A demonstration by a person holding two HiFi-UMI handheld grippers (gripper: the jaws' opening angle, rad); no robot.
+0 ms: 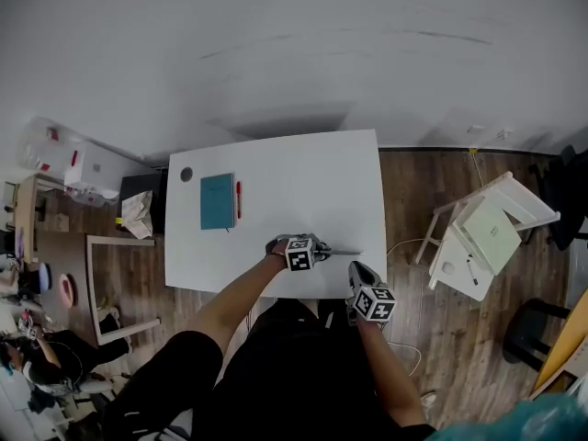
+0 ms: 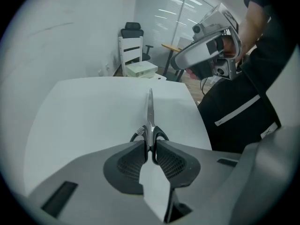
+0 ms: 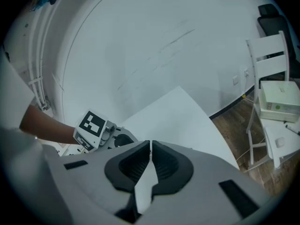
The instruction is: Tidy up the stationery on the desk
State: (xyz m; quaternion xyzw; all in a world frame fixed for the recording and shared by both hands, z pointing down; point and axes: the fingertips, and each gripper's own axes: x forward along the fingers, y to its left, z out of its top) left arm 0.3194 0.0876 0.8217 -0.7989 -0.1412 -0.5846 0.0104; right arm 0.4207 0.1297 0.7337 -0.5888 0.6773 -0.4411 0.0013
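Nearest the person, the right gripper (image 3: 150,146) hangs just off the near edge of a smooth white rectangular desk (image 1: 312,182). Its ribbed dark pads are pressed together with nothing between them. Just beyond it, over the desk's near right part, the left gripper (image 2: 150,146) has its jaws clamped on the black looped plastic handles of a pair of scissors (image 2: 150,111). The thin steel blades are closed into a single bright point that runs straight out from the jaws toward the desk's right edge. Whether the blades touch the desktop cannot be told. Farther across the desk, on its left side, lies a flat teal notebook (image 1: 217,200) with a matte cover. A slim red pen (image 1: 238,197) lies just beside its right edge, parallel to it. To the right of the desk, well apart, a white slatted chair (image 1: 491,232) stands on a brown wood-plank floor (image 1: 413,200).
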